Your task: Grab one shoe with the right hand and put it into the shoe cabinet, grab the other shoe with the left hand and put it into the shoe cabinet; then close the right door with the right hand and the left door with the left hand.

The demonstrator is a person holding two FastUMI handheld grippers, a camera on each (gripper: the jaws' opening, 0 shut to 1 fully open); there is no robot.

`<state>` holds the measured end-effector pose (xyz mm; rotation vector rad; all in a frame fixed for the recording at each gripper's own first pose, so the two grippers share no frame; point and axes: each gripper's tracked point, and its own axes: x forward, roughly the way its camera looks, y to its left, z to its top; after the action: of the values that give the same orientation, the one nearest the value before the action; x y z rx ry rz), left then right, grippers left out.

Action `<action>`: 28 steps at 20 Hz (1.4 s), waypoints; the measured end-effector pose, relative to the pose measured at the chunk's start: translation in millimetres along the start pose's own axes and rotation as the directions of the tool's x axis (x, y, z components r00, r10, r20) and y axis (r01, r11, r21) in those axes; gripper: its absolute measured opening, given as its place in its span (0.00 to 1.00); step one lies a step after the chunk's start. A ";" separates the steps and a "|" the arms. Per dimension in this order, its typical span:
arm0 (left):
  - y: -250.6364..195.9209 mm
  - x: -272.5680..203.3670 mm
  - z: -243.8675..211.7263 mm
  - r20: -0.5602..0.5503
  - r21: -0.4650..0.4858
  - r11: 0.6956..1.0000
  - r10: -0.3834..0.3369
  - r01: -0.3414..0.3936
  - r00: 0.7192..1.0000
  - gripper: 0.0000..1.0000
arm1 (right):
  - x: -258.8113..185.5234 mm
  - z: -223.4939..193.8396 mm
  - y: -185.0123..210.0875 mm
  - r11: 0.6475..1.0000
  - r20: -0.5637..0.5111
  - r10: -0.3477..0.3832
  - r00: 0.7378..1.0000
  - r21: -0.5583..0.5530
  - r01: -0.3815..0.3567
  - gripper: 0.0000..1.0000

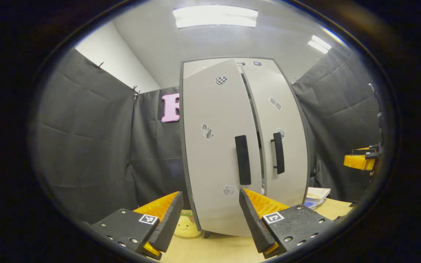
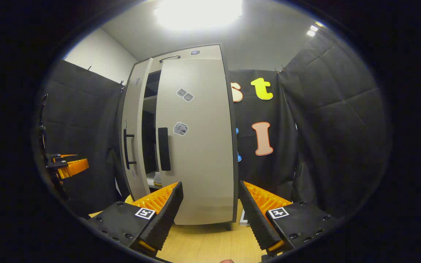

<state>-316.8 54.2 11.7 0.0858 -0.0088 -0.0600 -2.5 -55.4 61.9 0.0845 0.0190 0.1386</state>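
Shoe cabinet (image 1: pixel 245 146): both doors ajar
Left gripper (image 1: pixel 210 215): open wide, empty
Right gripper (image 2: pixel 210 215): open wide, empty
Advice: push right door (image 2: pixel 196 146) flat, near handle edge

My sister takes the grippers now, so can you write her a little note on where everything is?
Left gripper: open, holding nothing, facing the left door.
Right gripper: open, holding nothing, facing the right door.
Shoe cabinet stands on the wooden table. Both doors are ajar, with a gap between them.
Something pale sits low inside; I cannot tell whether it is a shoe.
Left to do: push the right door shut, then the left.
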 end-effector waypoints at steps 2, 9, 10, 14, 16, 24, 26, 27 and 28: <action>5.8 -8.3 -1.4 -0.001 0.005 1.000 -0.004 0.004 1.000 0.88 | -6.6 0.3 10.4 1.000 0.007 0.004 1.000 0.002 -0.004 0.94; 24.6 -15.8 -7.5 -0.014 -0.003 1.000 -0.007 0.006 1.000 0.89 | -12.3 0.8 33.6 1.000 0.013 0.008 1.000 -0.010 -0.008 0.96; 26.7 -17.6 -6.7 -0.012 0.000 1.000 -0.004 0.004 1.000 0.89 | -11.5 0.9 34.6 1.000 0.015 0.006 1.000 -0.012 -0.006 0.96; 32.1 -16.4 -6.7 -0.008 0.001 1.000 -0.002 0.002 1.000 0.88 | -10.6 2.1 37.1 1.000 0.021 0.002 1.000 -0.021 -0.002 0.94; 32.8 -15.2 -8.0 -0.012 -0.002 1.000 -0.002 0.002 1.000 0.88 | -11.4 4.0 37.4 1.000 0.027 0.002 1.000 -0.020 -0.002 0.96; 36.0 -14.7 -9.8 -0.018 0.005 1.000 0.000 0.000 1.000 0.88 | -7.6 5.9 37.2 1.000 0.037 0.005 0.999 -0.022 -0.004 0.96; 36.7 -14.8 -7.7 -0.015 0.009 1.000 0.004 -0.004 1.000 0.88 | -6.5 5.6 37.1 1.000 0.038 0.007 0.999 -0.024 -0.006 0.96; 39.5 -16.8 -8.5 -0.015 0.011 1.000 0.006 -0.006 1.000 0.88 | -6.3 5.9 37.2 1.000 0.038 0.008 0.999 -0.024 -0.007 0.96; 40.8 -16.3 -8.6 -0.015 0.011 1.000 0.008 -0.008 1.000 0.89 | -5.7 5.6 37.3 1.000 0.039 0.008 0.999 -0.025 -0.007 0.96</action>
<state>-330.6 96.5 6.5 0.0972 0.0050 -0.0511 -13.2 -19.8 70.7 0.0626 -0.0223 0.1451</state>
